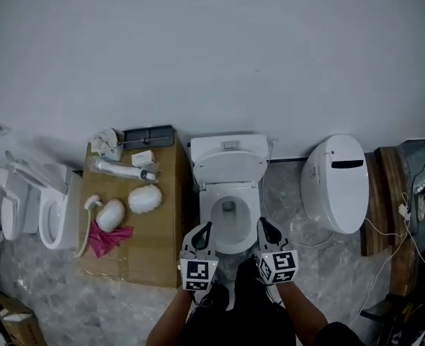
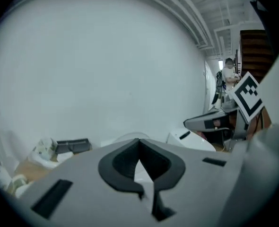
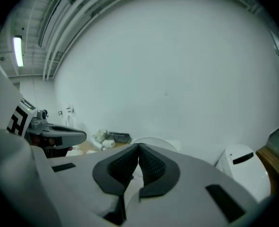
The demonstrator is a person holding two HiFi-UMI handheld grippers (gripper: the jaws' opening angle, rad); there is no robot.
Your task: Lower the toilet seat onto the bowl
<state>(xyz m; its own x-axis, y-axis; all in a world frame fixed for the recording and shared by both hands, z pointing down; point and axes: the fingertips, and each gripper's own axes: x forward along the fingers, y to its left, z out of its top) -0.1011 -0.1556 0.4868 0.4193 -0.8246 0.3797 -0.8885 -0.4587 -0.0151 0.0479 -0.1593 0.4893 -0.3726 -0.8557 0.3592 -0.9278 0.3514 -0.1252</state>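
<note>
While the person stands over the toilet, both grippers hang at the front of the open bowl (image 1: 250, 211), the left gripper (image 1: 203, 229) by its left edge and the right gripper (image 1: 264, 225) by its right. Each one's fingers are clenched together with nothing between them. The toilet seat (image 1: 229, 166) is tipped up at the back, against the tank, well apart from both grippers. A cardboard box (image 1: 158, 244) carrying a pink cloth (image 1: 108, 238) sits just left
</note>
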